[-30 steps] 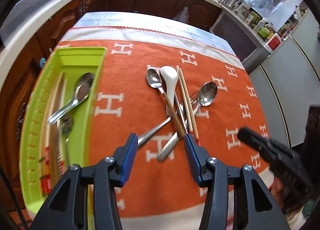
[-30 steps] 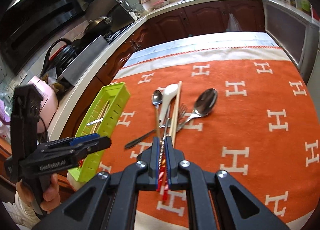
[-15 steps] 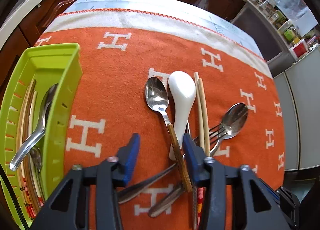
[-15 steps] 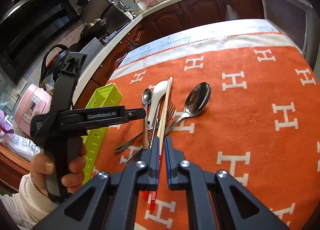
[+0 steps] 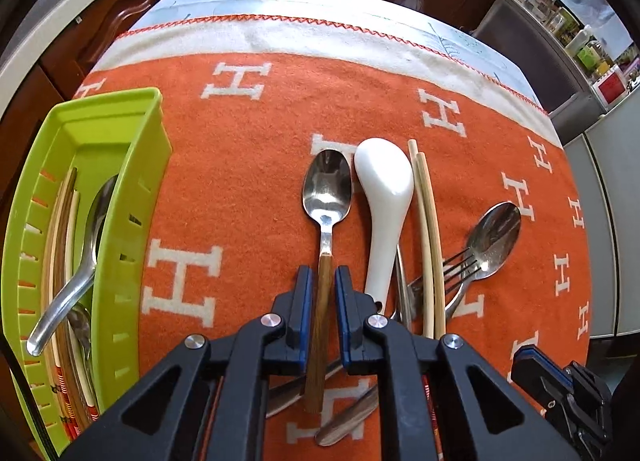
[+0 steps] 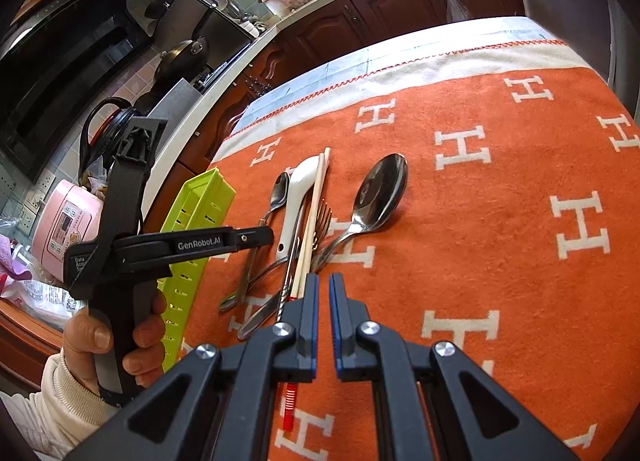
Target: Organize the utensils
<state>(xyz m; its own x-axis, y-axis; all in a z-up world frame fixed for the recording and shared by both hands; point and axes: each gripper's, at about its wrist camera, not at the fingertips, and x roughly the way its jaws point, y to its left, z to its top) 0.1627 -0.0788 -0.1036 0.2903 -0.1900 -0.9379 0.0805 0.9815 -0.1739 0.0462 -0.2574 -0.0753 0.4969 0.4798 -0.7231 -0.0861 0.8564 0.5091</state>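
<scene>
A pile of utensils lies on the orange blanket: a wood-handled steel spoon (image 5: 327, 197), a white ceramic spoon (image 5: 384, 197), a pair of chopsticks (image 5: 428, 229), a fork (image 5: 452, 269) and a large steel spoon (image 5: 494, 237). My left gripper (image 5: 323, 301) is closed around the wooden handle of the wood-handled spoon. My right gripper (image 6: 324, 301) is nearly shut and empty, just right of the chopsticks (image 6: 314, 221). The green tray (image 5: 132, 197) at the left holds a spoon and chopsticks.
The orange blanket (image 6: 500, 245) covers the table. The left gripper's body (image 6: 132, 245) and the hand holding it stand left of the pile in the right wrist view. Kitchen counters and cabinets surround the table.
My left gripper moved forward over the pile and closed on the wood-handled spoon's handle. My right gripper let go of the chopsticks and shifted slightly right.
</scene>
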